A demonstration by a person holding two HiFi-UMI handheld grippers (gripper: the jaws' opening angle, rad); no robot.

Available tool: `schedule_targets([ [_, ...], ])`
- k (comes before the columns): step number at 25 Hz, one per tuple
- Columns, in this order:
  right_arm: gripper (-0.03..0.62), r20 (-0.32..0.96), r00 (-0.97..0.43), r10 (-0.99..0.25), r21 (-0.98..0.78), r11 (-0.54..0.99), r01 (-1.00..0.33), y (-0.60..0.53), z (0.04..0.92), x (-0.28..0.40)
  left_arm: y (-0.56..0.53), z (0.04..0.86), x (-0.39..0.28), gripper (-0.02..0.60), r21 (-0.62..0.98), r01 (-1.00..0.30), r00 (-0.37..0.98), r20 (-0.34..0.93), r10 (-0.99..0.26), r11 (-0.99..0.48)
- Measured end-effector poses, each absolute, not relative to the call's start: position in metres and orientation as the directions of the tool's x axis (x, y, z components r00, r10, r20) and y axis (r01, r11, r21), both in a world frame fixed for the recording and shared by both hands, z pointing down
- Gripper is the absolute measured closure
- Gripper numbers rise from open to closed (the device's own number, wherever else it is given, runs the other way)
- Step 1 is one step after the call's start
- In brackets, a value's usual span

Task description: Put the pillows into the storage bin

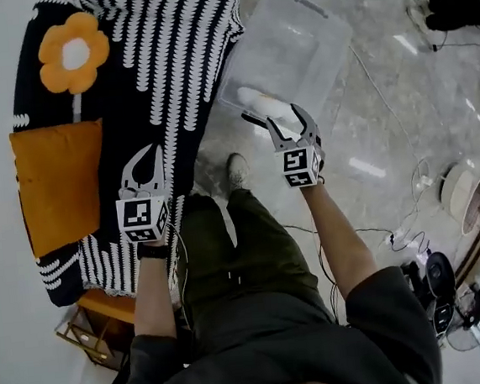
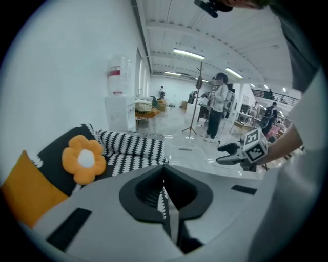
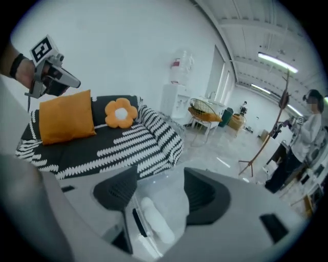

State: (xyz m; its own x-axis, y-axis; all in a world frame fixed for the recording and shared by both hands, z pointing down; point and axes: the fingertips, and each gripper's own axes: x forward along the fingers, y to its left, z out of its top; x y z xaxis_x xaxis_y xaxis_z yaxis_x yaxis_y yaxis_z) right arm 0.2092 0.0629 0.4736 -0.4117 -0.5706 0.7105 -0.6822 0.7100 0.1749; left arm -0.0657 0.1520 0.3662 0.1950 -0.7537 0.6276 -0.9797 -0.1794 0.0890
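Bright, even light; fisheye-warped edges

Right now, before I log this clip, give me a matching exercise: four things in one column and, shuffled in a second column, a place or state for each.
Things
1. orange square pillow
2. flower pillow
3. white pillow
4. right claw

Places or states
A. inside the clear storage bin
B. open, with nothing gripped
C. on the black-and-white throw, just left of the left claw in the head view
D. on the throw, near the top of the head view

Pairs: 1-C, 2-D, 3-A, 4-B
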Motion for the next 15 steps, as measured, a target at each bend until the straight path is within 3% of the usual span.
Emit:
schedule_targets([
  [6,0.301,0.638,-0.553,-0.535,0.151,0.792,-0.591,0.077,0.397,0.106,0.222,0.323,-0.172,0.577,0.067,-0.996,0.001,0.608,-0.794,0.05],
  [15,0.3,0.617,-0.723,-0.31,0.208,0.951,-0.23,0.123,0.355,-0.099,0.333,0.298,-0.311,0.578,0.059,-0.929,-0.271,0.561,-0.782,0.365],
])
